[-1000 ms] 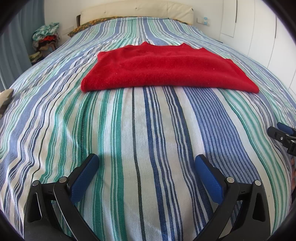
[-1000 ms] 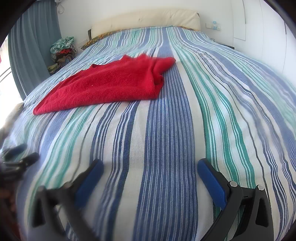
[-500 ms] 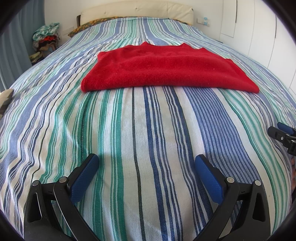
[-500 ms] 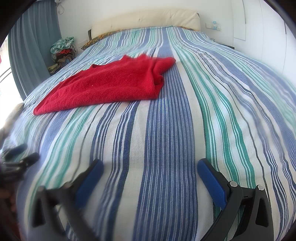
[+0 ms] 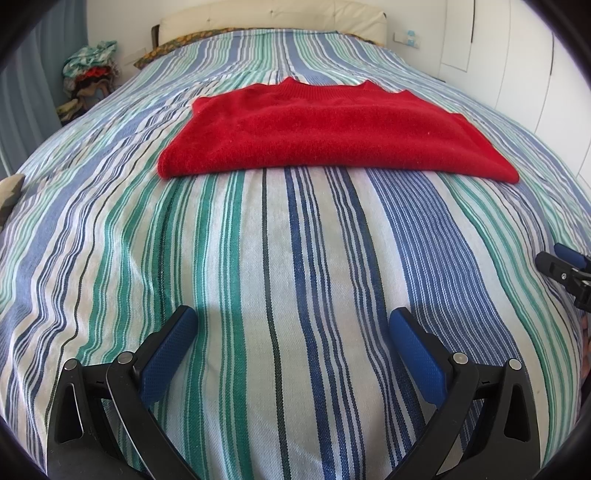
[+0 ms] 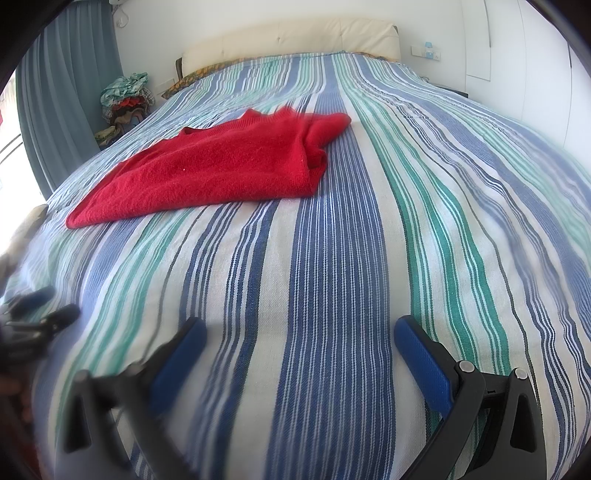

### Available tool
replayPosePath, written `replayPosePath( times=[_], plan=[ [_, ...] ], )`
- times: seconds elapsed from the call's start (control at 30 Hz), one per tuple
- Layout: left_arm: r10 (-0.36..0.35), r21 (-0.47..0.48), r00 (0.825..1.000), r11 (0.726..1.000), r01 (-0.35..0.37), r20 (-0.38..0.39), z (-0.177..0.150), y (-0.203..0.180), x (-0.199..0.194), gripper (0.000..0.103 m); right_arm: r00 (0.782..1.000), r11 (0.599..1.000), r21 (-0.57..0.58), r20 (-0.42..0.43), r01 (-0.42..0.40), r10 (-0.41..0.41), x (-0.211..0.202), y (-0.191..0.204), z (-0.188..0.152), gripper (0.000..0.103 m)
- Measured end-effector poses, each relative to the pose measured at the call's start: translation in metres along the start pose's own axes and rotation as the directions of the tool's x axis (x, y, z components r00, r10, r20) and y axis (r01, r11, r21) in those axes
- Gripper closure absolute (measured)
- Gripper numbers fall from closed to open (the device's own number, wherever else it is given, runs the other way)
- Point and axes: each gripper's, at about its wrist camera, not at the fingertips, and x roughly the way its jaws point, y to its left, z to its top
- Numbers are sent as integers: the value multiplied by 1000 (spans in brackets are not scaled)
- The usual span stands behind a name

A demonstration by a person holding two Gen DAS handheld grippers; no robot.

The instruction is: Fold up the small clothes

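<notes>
Striped bed (image 5: 258, 258), seemingly folded red sweater (image 5: 332, 136)

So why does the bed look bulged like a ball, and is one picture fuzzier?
Both views are fisheye, so the striped bedspread bows outward and dark corners frame it. The left wrist view is sharp; in the right wrist view the right claw has one finger smeared by blur, and the left claw at the edge is blurred too.

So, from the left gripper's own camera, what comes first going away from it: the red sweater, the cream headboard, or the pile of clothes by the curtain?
From the left gripper:
1. Red sweater, straight ahead on the striped bedspread.
2. Pile of clothes, far left beside the bed.
3. Cream headboard, at the bed's far end.
</notes>
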Motion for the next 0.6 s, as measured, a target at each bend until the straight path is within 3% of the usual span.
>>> replayPosePath(
  times=[0.6],
  plan=[
    [7,4,1000,1000,-7,-3,0,-2,2,1,1000,1000,-1,0,1,-1,0,0,0,2]
  ],
)
